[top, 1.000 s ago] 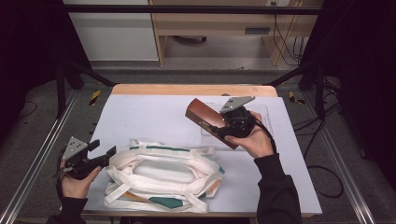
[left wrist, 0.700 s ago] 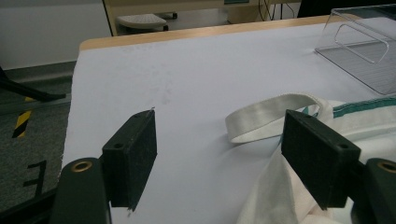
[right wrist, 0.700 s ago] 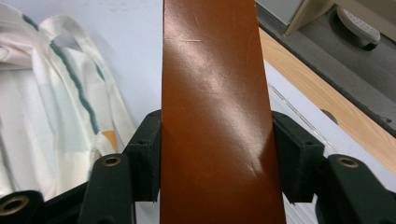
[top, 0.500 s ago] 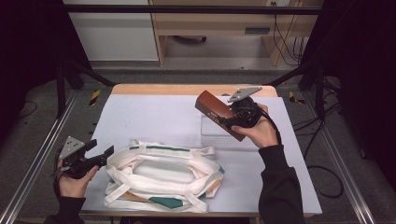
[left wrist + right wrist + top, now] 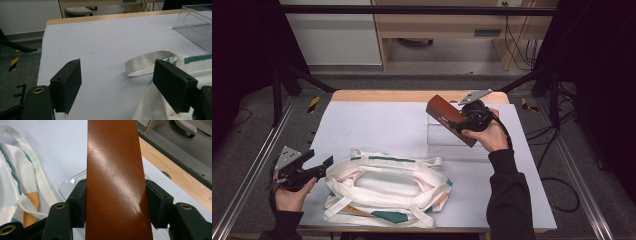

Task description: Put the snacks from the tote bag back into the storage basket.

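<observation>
Clear tray (image 5: 447, 137) empty, brown box (image 5: 451, 119) in right tongs (image 5: 460, 122)

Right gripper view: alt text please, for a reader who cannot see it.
The right gripper clamps a glossy brown box between its black jaws. Beneath lies a clear plastic tray on the white table, with a white cloth bag at left.

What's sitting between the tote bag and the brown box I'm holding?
In the high view, a clear plastic tray lies between the tote bag and the brown box, under the right gripper.
</observation>
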### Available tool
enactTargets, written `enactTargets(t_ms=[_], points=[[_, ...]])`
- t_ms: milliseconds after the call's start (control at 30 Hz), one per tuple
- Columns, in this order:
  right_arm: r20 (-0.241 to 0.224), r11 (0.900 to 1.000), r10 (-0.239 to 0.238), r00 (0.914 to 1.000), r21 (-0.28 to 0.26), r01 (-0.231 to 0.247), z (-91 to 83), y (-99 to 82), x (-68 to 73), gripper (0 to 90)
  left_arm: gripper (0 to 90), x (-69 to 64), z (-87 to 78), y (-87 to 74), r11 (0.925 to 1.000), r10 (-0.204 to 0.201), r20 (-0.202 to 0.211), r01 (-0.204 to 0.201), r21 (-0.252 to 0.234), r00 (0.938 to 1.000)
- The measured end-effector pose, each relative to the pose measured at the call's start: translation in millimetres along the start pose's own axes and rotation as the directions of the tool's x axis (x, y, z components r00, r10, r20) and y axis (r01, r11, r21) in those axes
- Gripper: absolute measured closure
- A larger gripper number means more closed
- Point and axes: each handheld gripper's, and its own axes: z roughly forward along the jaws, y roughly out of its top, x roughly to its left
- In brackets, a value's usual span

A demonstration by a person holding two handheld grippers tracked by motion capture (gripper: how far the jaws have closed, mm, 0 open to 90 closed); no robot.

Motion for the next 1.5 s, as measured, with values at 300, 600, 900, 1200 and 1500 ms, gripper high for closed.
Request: enactTargets(t_ms=[300,600,900,1200,1500], points=[[0.002,1.0000,0.005,1.0000,0.009,-0.005,12.7,-3.6,-13.8,43.3,23.2,1.9,0.3,-0.8,1.0000,-0.004,-0.003,0.004,0.002,1.0000],[0.018,0.9998,-0.016,0.9997,0.014,0.015,23.3,-7.2,-22.0,43.3,23.4,2.0,0.7,-1.0,1.0000,-0.007,-0.001,0.007,0.005,1.0000],[0.023,0.9993,-0.020,0.9995,0.033,0.019,29.9,-16.0,-34.8,43.4,23.6,2.3,1.4,-1.7,0.9999,-0.010,-0.001,0.010,0.009,1.0000],[0.017,0.9972,-0.052,0.9985,0.055,0.051,32.8,-21.8,-38.6,43.4,23.6,2.8,1.7,-2.2,0.9999,-0.009,-0.005,0.009,0.012,0.9999],[-0.004,0.9931,-0.076,0.9971,0.089,0.076,38.4,-23.4,-35.1,43.3,23.7,2.6,1.6,-2.2,0.9999,-0.009,-0.005,0.009,0.012,0.9999]])
